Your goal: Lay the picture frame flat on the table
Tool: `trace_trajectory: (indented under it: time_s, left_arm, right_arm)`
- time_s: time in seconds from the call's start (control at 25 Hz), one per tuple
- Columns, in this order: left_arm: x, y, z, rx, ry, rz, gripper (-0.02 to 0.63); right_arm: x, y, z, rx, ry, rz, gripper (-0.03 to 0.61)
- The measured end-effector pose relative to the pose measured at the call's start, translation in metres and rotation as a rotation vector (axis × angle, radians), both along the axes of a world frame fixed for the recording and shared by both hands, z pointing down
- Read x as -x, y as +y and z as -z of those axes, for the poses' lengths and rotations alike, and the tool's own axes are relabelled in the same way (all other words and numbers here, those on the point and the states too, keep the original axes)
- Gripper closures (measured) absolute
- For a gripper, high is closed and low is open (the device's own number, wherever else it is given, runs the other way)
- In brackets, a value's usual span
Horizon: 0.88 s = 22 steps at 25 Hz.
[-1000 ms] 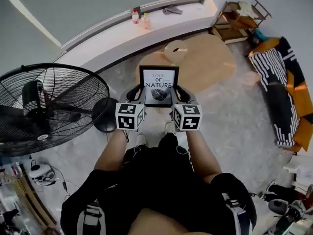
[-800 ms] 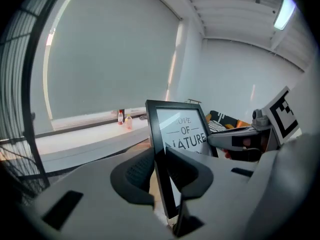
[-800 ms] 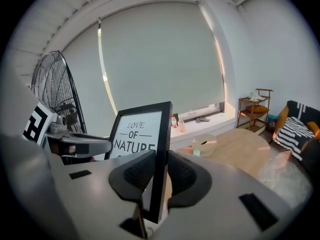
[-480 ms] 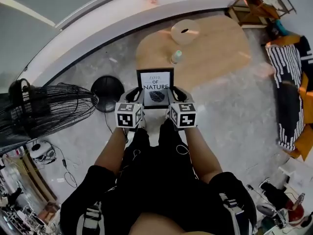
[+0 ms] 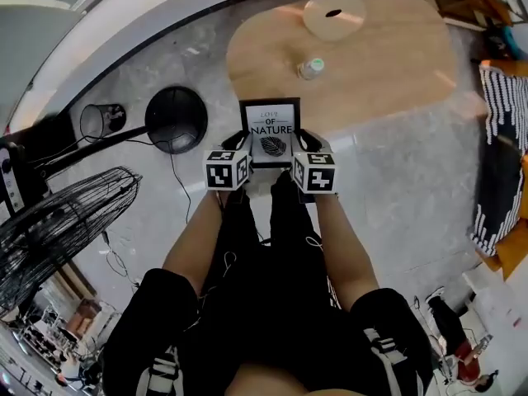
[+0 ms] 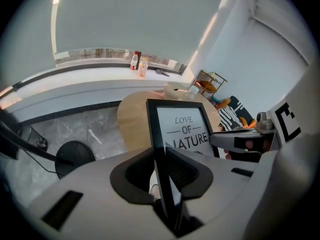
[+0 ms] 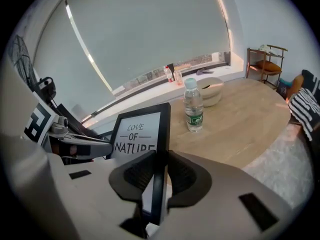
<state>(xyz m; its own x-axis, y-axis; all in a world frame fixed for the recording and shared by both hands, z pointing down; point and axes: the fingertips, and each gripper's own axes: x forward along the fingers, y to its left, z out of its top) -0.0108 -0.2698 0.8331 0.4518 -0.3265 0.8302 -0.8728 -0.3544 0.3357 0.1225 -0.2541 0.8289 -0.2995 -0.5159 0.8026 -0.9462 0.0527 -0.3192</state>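
Note:
A black picture frame (image 5: 271, 130) with a white print reading "LOVE OF NATURE" is held upright in the air, just short of the near edge of the oval wooden table (image 5: 388, 64). My left gripper (image 5: 242, 148) is shut on the frame's left edge (image 6: 161, 149). My right gripper (image 5: 299, 148) is shut on its right edge (image 7: 161, 144). In the left gripper view (image 6: 164, 184) and the right gripper view (image 7: 159, 184) each frame edge runs straight between the jaws.
On the table stand a clear water bottle (image 5: 311, 67) with a green label (image 7: 193, 111) and a round beige dish (image 5: 334, 14). A standing fan (image 5: 66, 229) and its round black base (image 5: 175, 120) are on the floor at the left. A striped cushion (image 5: 502, 163) lies at the right.
The person has walked towards the table with the frame held upright in both grippers. The table has come closer and the fan has slid to the lower left. Both grips are unchanged.

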Motion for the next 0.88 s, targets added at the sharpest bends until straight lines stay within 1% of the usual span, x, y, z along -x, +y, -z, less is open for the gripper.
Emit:
trace_trajectory:
  time_s: [0.24,0.44,0.72,0.88]
  left_arm:
    - [-0.021,-0.028,-0.080,0.069,-0.012,0.086,0.528]
    - [-0.025,-0.037,-0.137,0.111,-0.027,0.146,0.527]
    - [-0.018,-0.048,-0.192,0.131,-0.037,0.215,0.526]
    - [-0.020,-0.046,-0.212,0.148,-0.036,0.226,0.522]
  right_arm:
    - [-0.022,-0.041,-0.083,0.056,0.030,0.062,0.489]
    - [-0.025,-0.059,-0.141,0.100,0.039,0.139,0.489]
    - [-0.017,-0.081,-0.199,0.123,0.050,0.237,0.488]
    - [-0.017,-0.088,-0.222,0.163,0.073,0.227,0.489]
